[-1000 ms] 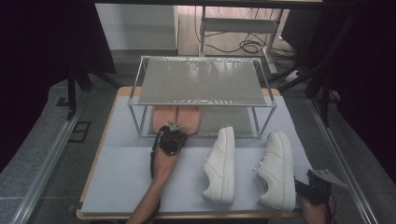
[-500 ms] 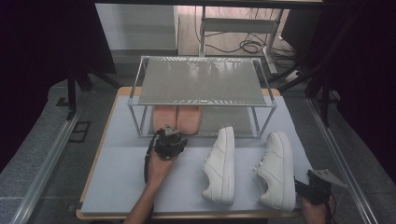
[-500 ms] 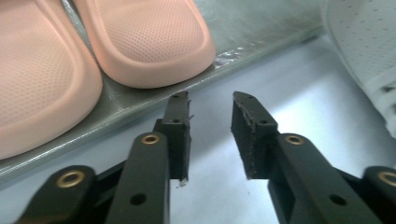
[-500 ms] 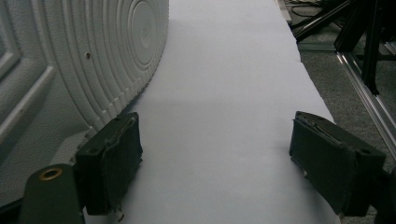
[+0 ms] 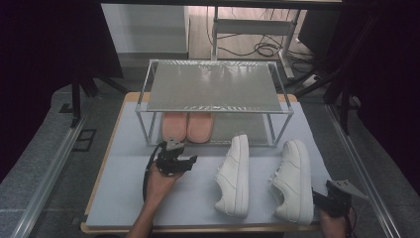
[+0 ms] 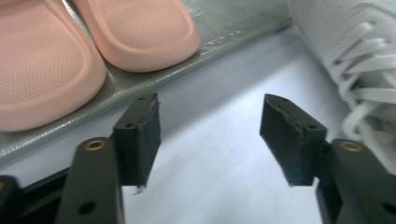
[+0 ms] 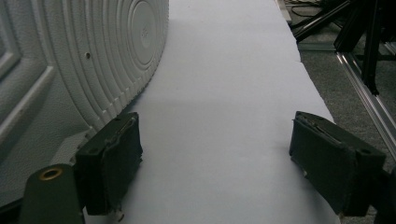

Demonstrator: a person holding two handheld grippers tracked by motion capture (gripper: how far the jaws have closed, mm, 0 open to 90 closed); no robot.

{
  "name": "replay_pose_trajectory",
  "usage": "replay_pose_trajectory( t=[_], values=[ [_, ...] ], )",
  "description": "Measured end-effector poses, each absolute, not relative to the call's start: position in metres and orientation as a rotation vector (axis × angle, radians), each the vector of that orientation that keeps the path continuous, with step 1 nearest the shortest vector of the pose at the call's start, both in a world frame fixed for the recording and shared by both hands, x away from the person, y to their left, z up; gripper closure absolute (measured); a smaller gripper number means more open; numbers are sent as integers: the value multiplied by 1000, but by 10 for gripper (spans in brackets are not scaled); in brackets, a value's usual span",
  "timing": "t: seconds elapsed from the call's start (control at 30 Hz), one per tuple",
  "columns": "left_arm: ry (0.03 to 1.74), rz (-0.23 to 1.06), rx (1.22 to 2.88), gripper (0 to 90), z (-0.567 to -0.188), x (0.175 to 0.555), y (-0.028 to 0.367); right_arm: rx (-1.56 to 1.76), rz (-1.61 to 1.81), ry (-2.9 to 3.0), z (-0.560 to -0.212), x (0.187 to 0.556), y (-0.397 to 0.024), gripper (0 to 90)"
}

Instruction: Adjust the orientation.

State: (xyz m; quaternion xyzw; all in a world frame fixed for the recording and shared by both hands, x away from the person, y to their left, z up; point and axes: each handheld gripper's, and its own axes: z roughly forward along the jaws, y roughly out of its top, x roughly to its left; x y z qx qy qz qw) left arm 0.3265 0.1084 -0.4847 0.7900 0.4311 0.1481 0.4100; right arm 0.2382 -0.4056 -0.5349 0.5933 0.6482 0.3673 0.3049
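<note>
my left gripper [image 5: 190, 159] sat on the pale blue table mat [image 5: 198, 198], just near of the low metal shoe rack with its grey mesh shelves [image 5: 213, 89]. its jaws had just been opening and stood spread, with nothing but bare mat between the black pads [image 6: 140, 135]. straight ahead of them, in the left gripper view, i saw the pair of pink rubber slippers [image 6: 93, 42] lying side by side on the rack's bottom shelf, heels toward me, close to the pads but not touching them. in the high view that pair [image 5: 187, 126] lay at the left end of the lower shelf.

to the right of that gripper lay a white lace-up sneaker [image 5: 234, 176] on its side on the mat, and farther right a second white sneaker [image 5: 293, 181], toes pointing far. my right gripper [image 5: 333, 202] rested at the near right corner of the mat, just beside the heel of that second sneaker. its jaws were spread as well, nothing between them; in the right gripper view the sneaker's ribbed white sole [image 7: 93, 60] ran close along the left jaw, though i could not tell whether they touched.
</note>
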Motion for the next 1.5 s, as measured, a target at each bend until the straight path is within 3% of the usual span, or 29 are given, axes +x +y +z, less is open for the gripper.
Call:
replay_pose_trajectory(
  t=[0.4, 1.03, 1.5],
  values=[
    [1073, 392, 1972, 138, -481, 295, 132, 1574, 974, 1714, -535, 238, -405, 169],
    [1127, 443, 2028, 122, -504, 259, 169, 1573, 973, 1714, -535, 238, -405, 170],
    [1185, 441, 2117, 124, -524, 260, 174, 1572, 974, 1717, -535, 238, -406, 171]
  ],
)
